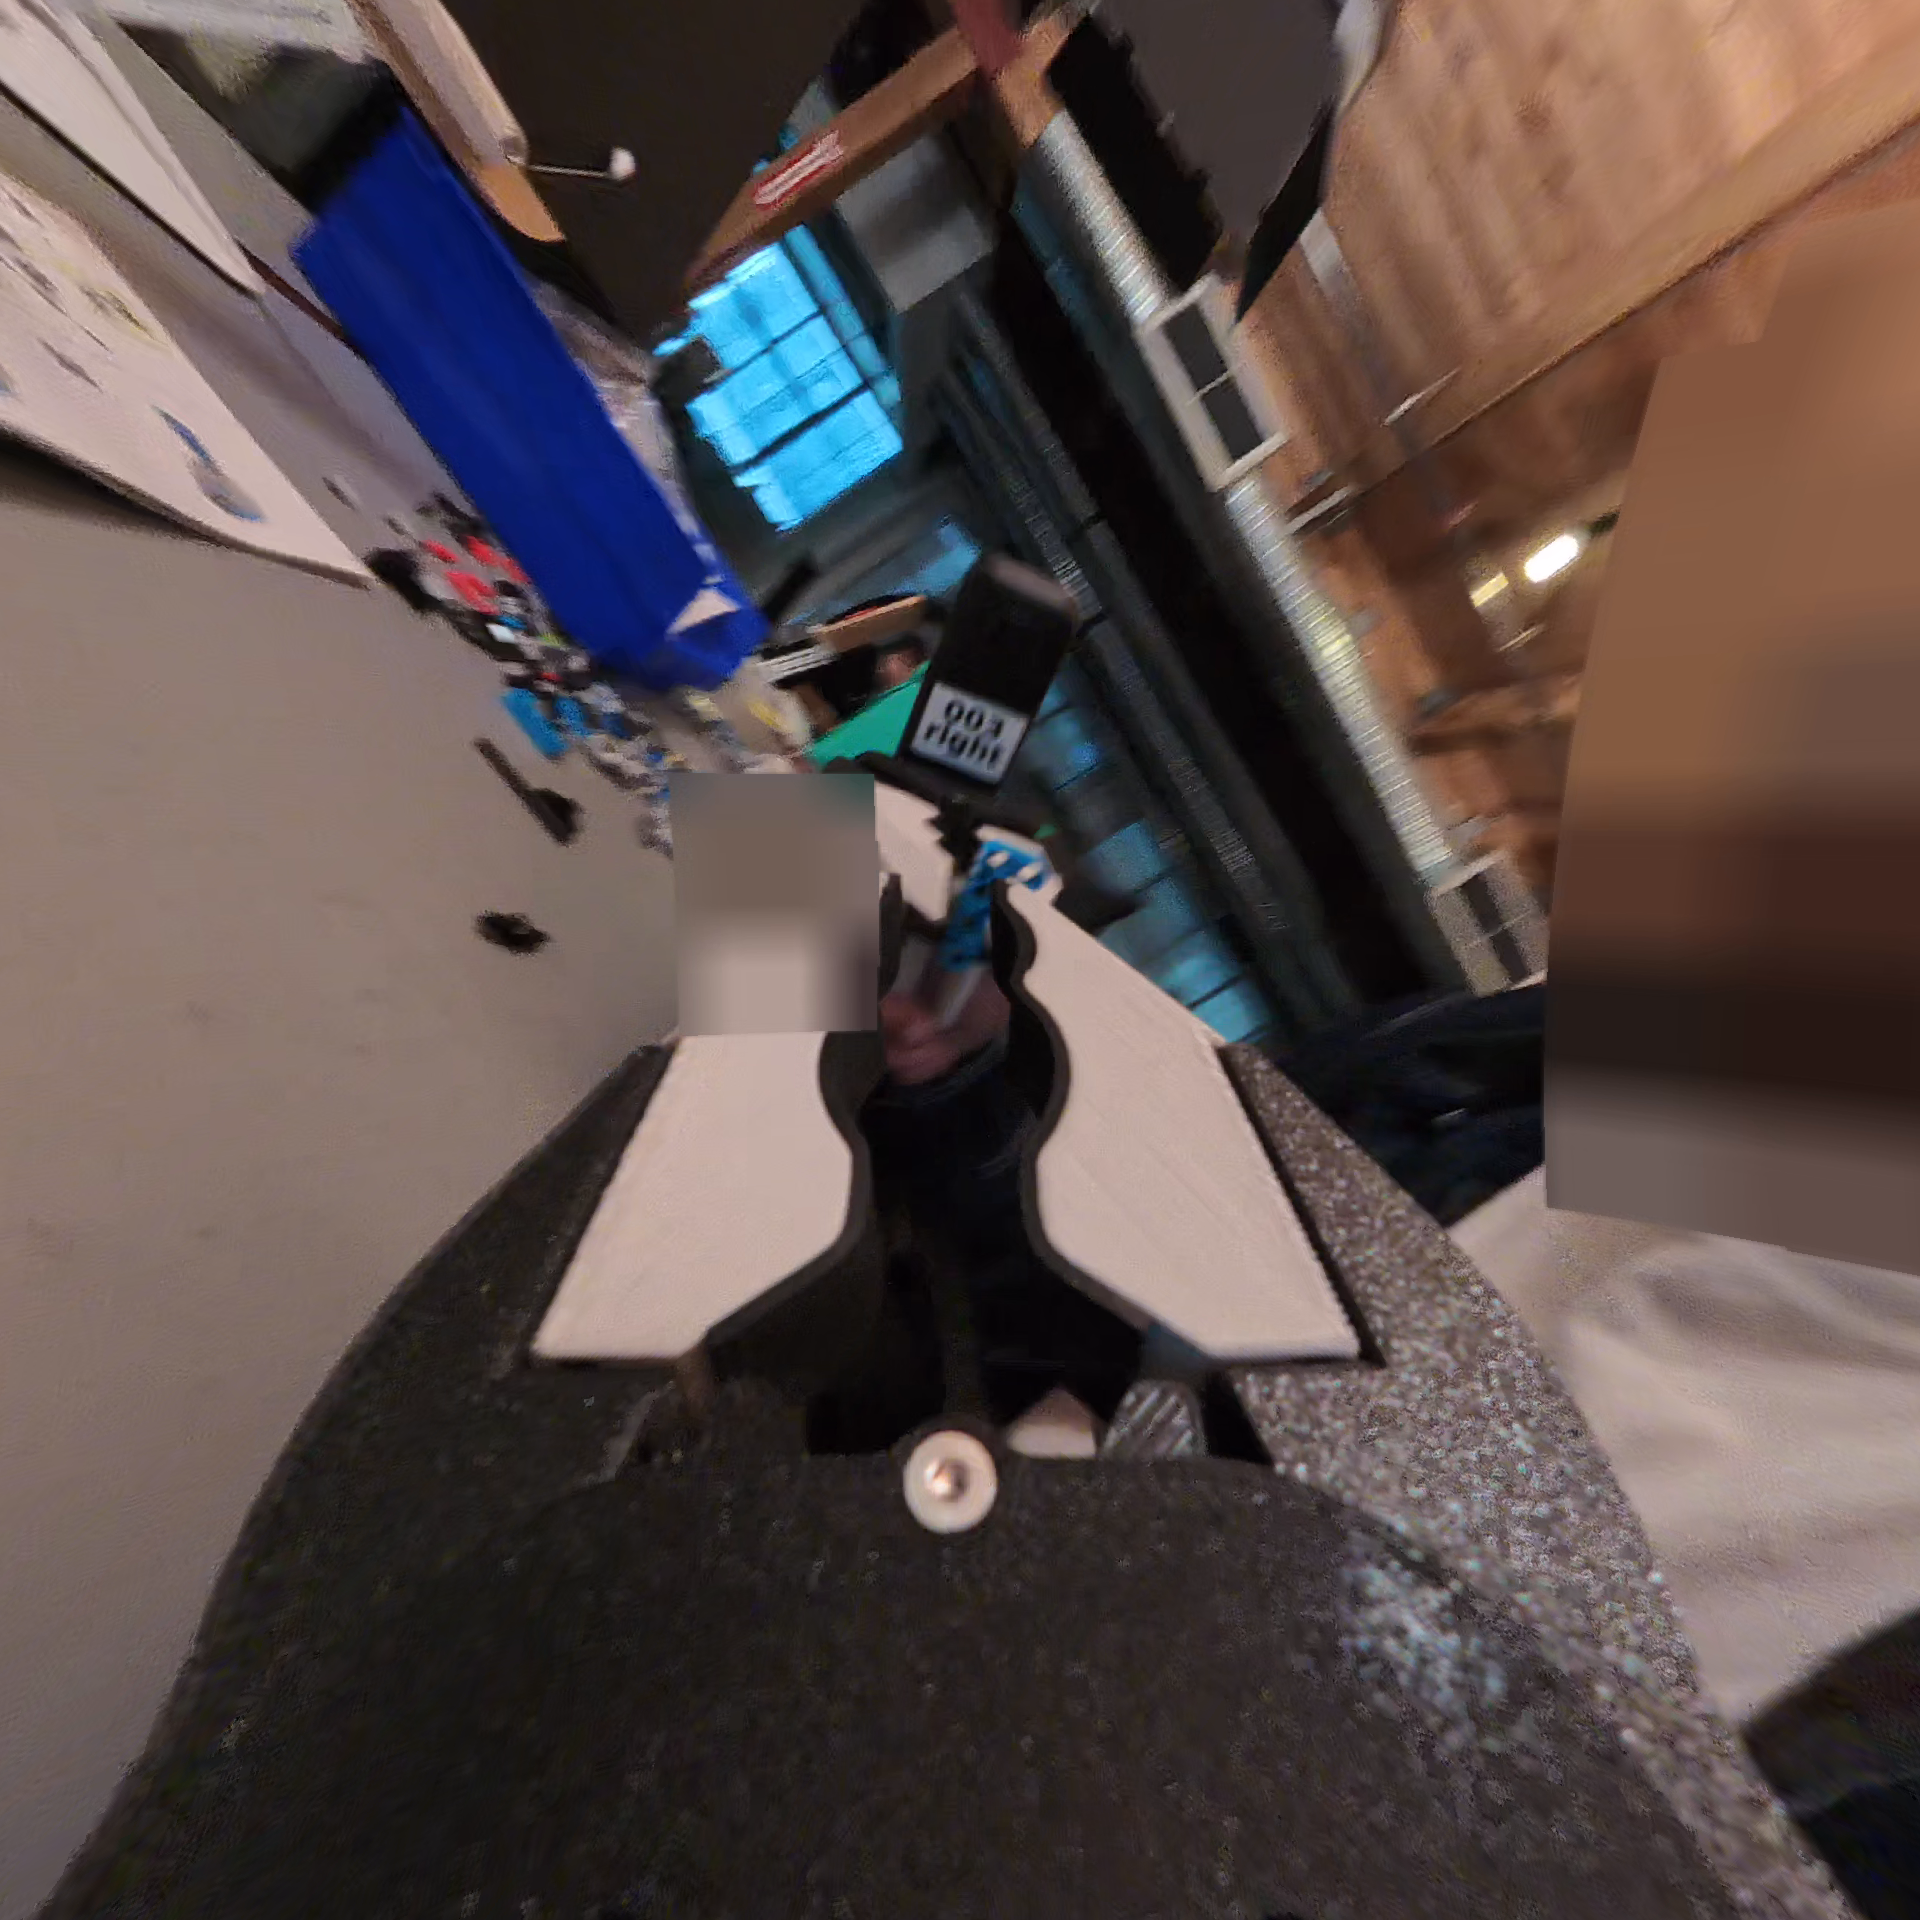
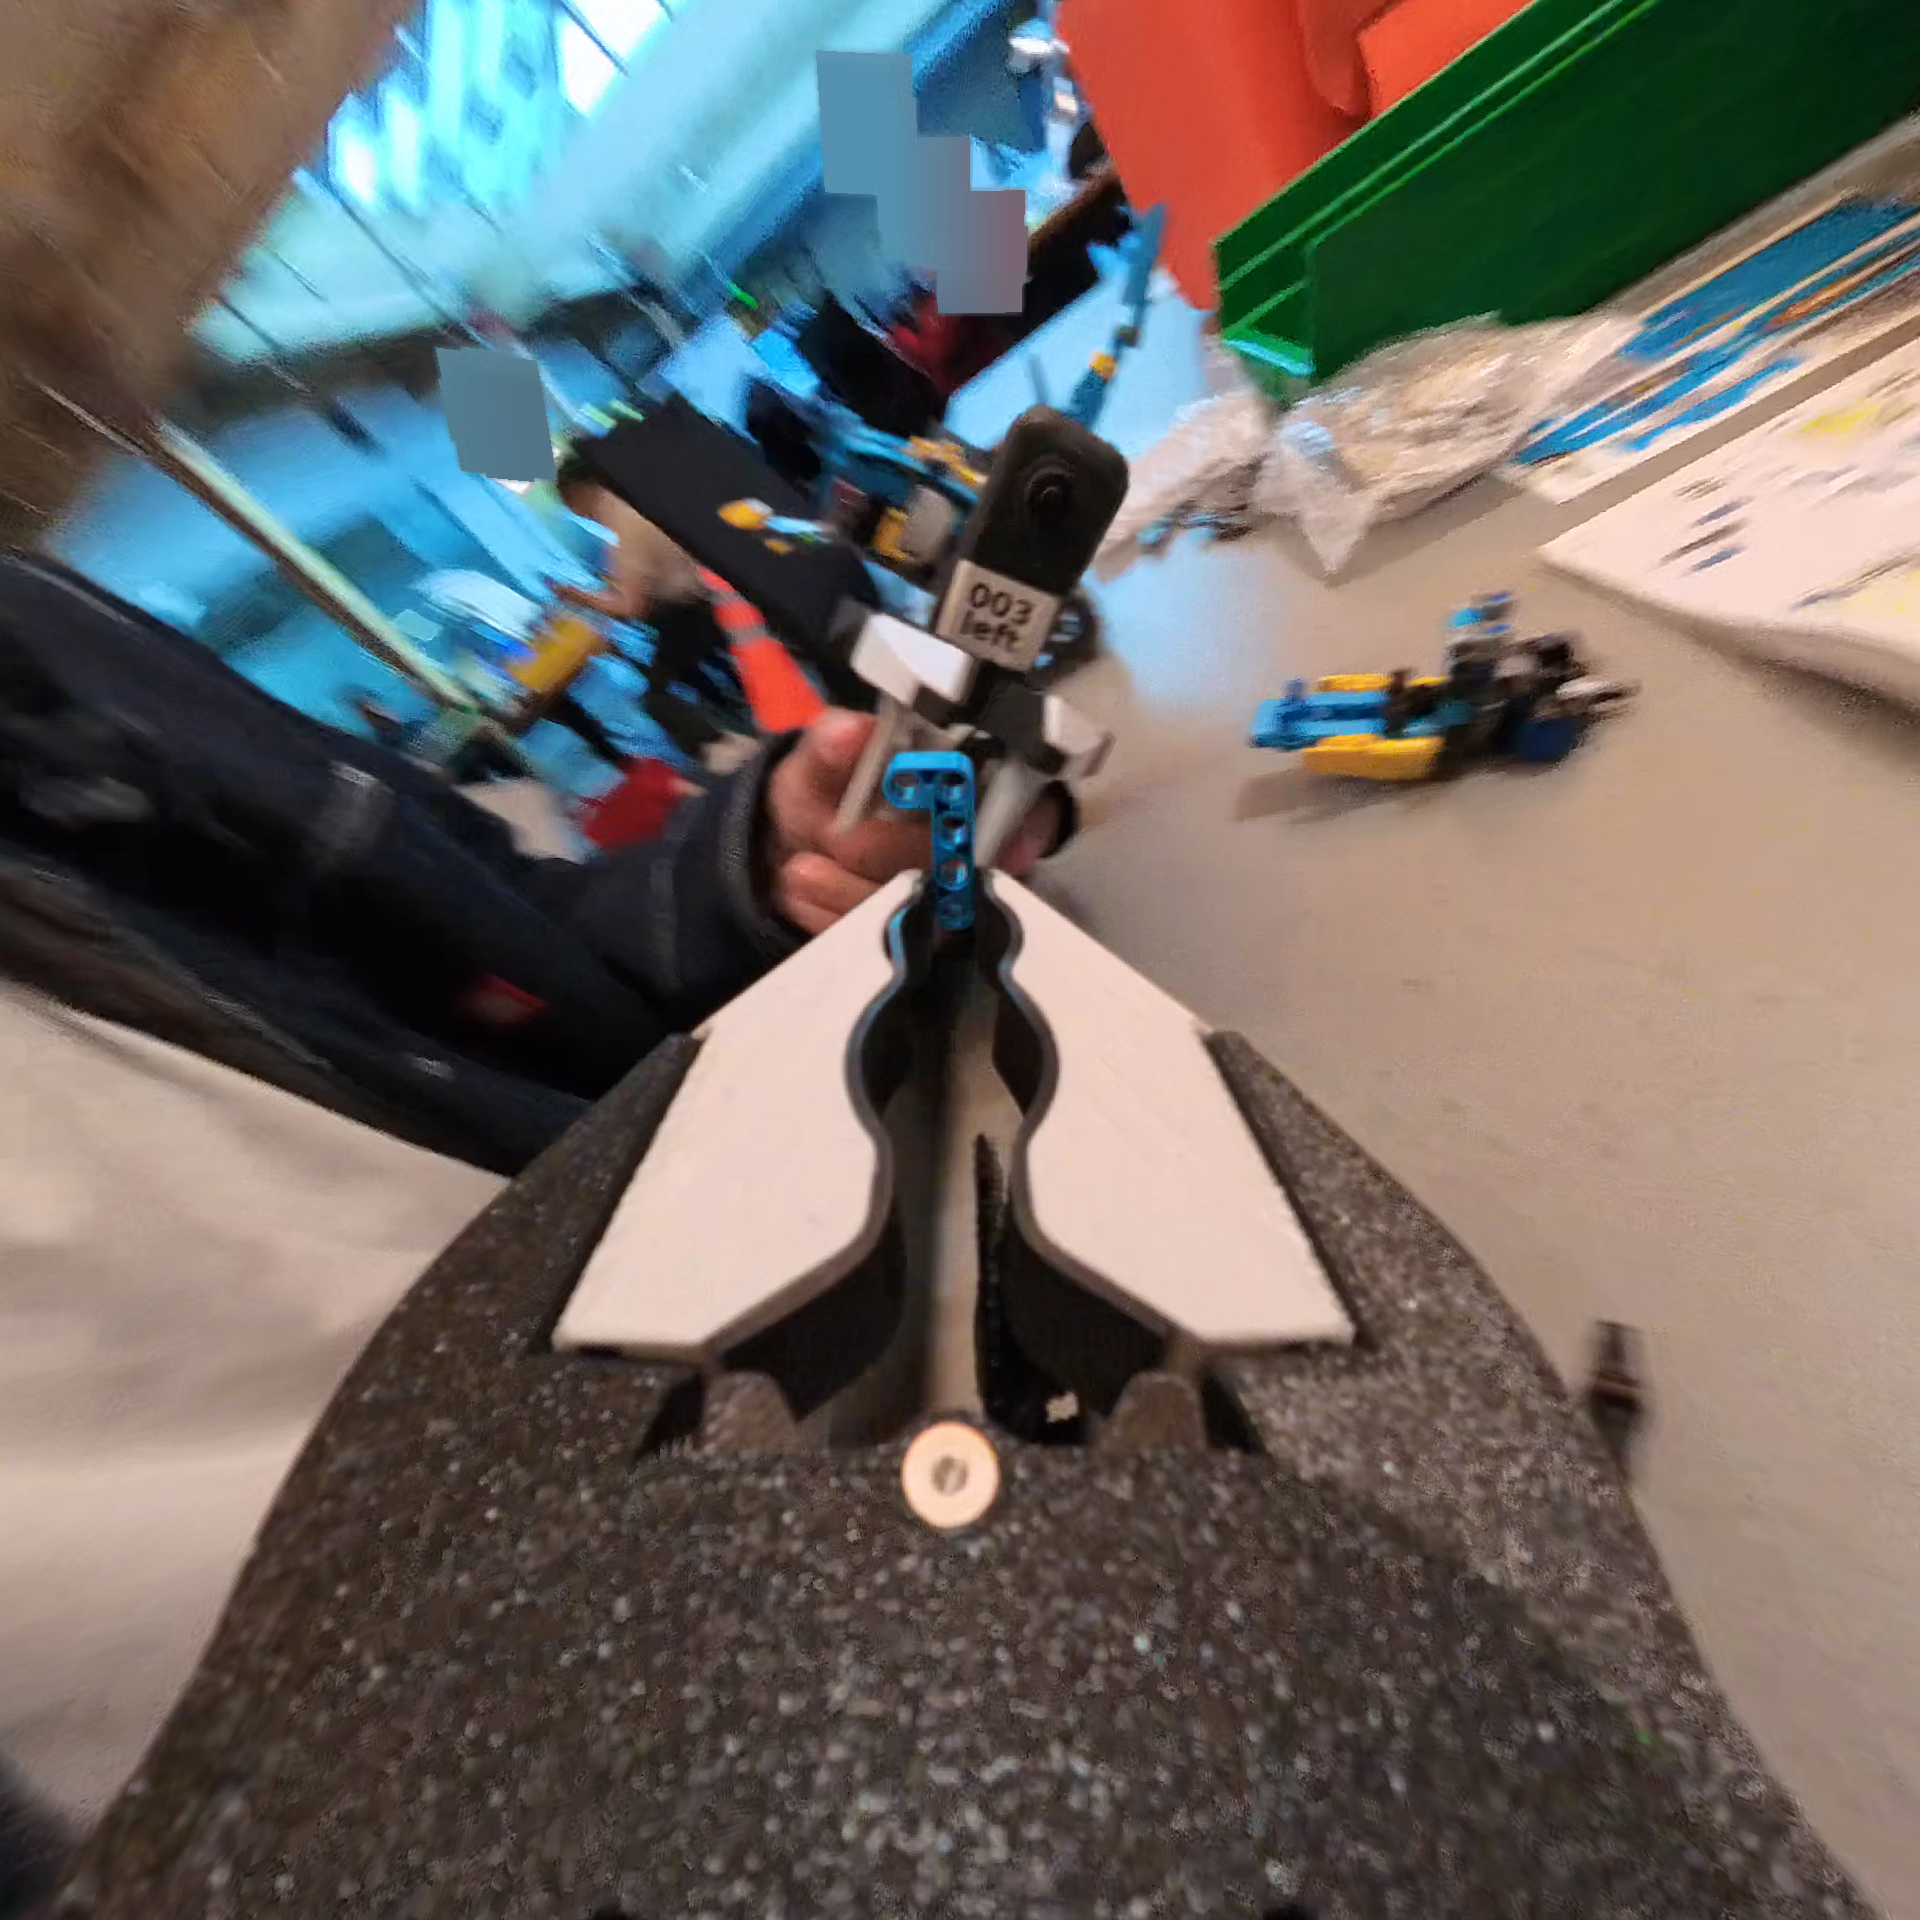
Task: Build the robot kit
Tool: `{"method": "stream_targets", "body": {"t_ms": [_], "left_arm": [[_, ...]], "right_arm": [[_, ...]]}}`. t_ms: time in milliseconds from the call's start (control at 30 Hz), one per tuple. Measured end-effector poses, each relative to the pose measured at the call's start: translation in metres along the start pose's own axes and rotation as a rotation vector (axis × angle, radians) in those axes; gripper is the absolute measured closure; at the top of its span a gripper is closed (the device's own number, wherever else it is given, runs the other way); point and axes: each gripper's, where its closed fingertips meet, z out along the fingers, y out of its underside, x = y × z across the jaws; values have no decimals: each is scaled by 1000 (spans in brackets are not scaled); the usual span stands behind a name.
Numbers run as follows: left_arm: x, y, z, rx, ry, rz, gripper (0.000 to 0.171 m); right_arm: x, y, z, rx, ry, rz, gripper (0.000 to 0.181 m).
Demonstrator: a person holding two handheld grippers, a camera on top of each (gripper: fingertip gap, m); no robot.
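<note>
My right gripper (image 2: pixel 948 894) is shut on the lower end of a blue L-shaped beam with holes (image 2: pixel 948 831), which stands upright above the table. The left gripper (image 2: pixel 940 810), held by a hand (image 2: pixel 821 821), faces it from just beyond, with its fingers spread on either side of the beam's bent top. In the left wrist view the beam (image 1: pixel 968 914) sits between my left gripper's (image 1: pixel 961 930) tips with a gap around it. The left fingertip is hidden by a blurred patch. The right gripper (image 1: pixel 987 665) shows behind it.
A blue and yellow brick vehicle (image 2: pixel 1423 717) lies on the grey table (image 2: pixel 1455 1039). Green (image 2: pixel 1558 208) and orange (image 2: pixel 1195 125) bins, plastic bags (image 2: pixel 1403 447) and printed sheets (image 2: pixel 1766 499) stand behind. A blue bin (image 1: pixel 499 395) and loose small parts (image 1: pixel 520 623) show in the left view. The tips of both grippers are at nearly the same place.
</note>
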Motion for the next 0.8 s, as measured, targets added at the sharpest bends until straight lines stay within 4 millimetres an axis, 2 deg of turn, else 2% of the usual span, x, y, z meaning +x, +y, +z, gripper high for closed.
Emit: {"method": "stream_targets", "body": {"t_ms": [67, 133, 433, 600, 800], "left_arm": [[-3, 9, 5, -75, -88, 147, 155], [0, 16, 9, -106, -98, 225, 155], [7, 35, 16, -203, -48, 228, 157], [8, 36, 16, -211, -38, 230, 164], [6, 35, 17, -209, -53, 238, 164]], "right_arm": [[-3, -3, 0, 36, -87, 131, 175], [-4, 6, 3, -9, -113, 167, 175], [-14, 14, 11, -62, -111, 107, 175], [-14, 17, 11, -79, -103, 84, 175], [-11, 16, 9, -77, -87, 77, 175]]}}
